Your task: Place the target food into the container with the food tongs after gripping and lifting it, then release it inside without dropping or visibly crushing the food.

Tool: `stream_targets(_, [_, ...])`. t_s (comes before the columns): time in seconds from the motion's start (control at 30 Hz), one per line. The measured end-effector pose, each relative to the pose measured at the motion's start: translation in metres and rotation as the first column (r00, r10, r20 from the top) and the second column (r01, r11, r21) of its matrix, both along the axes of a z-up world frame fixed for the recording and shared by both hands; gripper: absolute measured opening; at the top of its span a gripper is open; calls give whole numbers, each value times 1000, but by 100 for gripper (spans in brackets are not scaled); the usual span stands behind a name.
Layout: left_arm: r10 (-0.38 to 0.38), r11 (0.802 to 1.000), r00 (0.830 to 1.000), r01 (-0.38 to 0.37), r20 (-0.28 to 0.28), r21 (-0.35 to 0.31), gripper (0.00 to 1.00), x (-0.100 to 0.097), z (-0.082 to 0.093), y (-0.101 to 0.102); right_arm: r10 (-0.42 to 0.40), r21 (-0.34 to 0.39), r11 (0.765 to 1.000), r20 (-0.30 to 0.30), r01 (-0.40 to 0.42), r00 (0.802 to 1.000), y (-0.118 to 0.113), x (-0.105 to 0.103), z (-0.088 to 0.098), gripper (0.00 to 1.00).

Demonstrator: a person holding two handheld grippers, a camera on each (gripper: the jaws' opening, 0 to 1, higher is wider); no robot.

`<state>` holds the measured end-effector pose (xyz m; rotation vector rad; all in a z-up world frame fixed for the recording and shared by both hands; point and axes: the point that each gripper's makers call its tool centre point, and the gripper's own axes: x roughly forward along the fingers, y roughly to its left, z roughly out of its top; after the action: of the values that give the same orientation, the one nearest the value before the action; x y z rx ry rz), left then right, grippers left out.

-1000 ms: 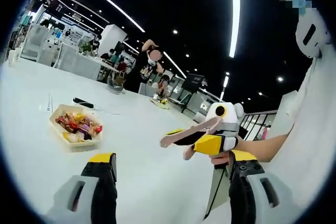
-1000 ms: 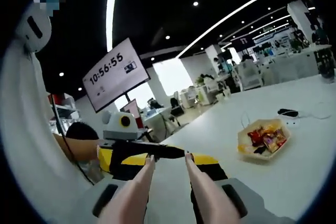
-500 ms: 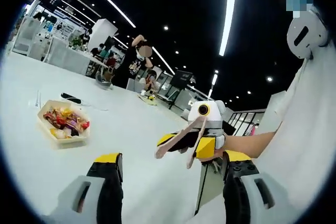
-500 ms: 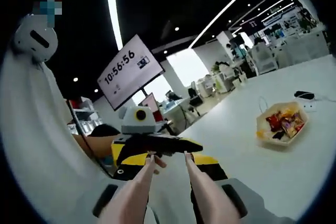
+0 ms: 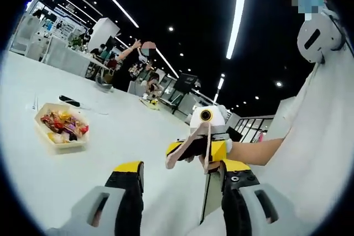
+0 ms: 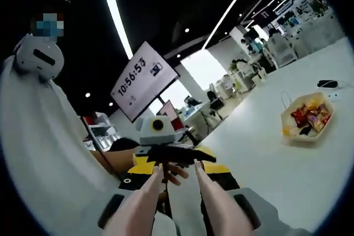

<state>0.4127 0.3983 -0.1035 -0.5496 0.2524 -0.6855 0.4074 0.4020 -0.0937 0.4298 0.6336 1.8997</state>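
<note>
A pale paper container (image 5: 60, 126) of wrapped snacks sits on the white table (image 5: 116, 136), far left in the left gripper view. It shows again as the container (image 6: 307, 118) at the right of the right gripper view. My right gripper (image 6: 176, 169) is shut on the pinkish food tongs (image 6: 207, 192), whose two arms stand apart with nothing between them. From the right of the left gripper view come the right gripper (image 5: 214, 148) and the tongs (image 5: 188, 146). My left gripper (image 5: 181, 174) is open and empty. The left gripper (image 6: 168, 153) faces the tongs' tips, well away from the container.
A black flat object with a cable (image 5: 69, 101) lies behind the container. A person in white (image 5: 326, 114) holds the grippers. Other people stand by desks at the back (image 5: 130, 70). A wall screen (image 6: 142, 78) shows a clock. The table stretches wide around the container.
Both views have tilted and shifted with the hands. My left jaws stand closer together than a second ago. The tongs have swung round and now point more towards the left gripper's camera.
</note>
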Motion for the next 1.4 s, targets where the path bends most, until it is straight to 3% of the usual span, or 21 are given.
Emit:
stream_targets(0.17, [-48, 998, 999, 48, 10, -29, 30, -5, 3, -6, 5, 19, 1000, -32, -4, 999, -1, 0, 5, 30])
stream_targets(0.37, [-44, 999, 999, 44, -6, -17, 29, -4, -5, -6, 23, 2, 1000, -47, -23, 999, -3, -1, -2, 29])
stream_targets(0.57, [-45, 996, 999, 42, -29, -76, 28, -8, 3, -7, 60, 10, 998, -93, -59, 994, -7, -3, 2, 28])
stream_targets(0.8, [-12, 998, 1000, 11, -25, -65, 23, -11, 3, -4, 85, 0, 996, -83, -85, 993, -5, -3, 2, 26])
stream_targets(0.93, [27, 997, 1000, -26, 5, -66, 22, -12, 10, 3, 87, -6, 996, -71, -87, 994, -6, -3, 0, 27])
stream_targets(1.1, [12, 997, 1000, -12, -8, -71, 23, -15, 7, 3, 122, -24, 992, -60, -124, 991, -7, -7, -3, 26])
stream_targets(1.4, [23, 997, 1000, -24, -10, -70, 23, -20, 2, 10, 113, -43, 992, -48, -115, 992, -9, -5, -8, 26])
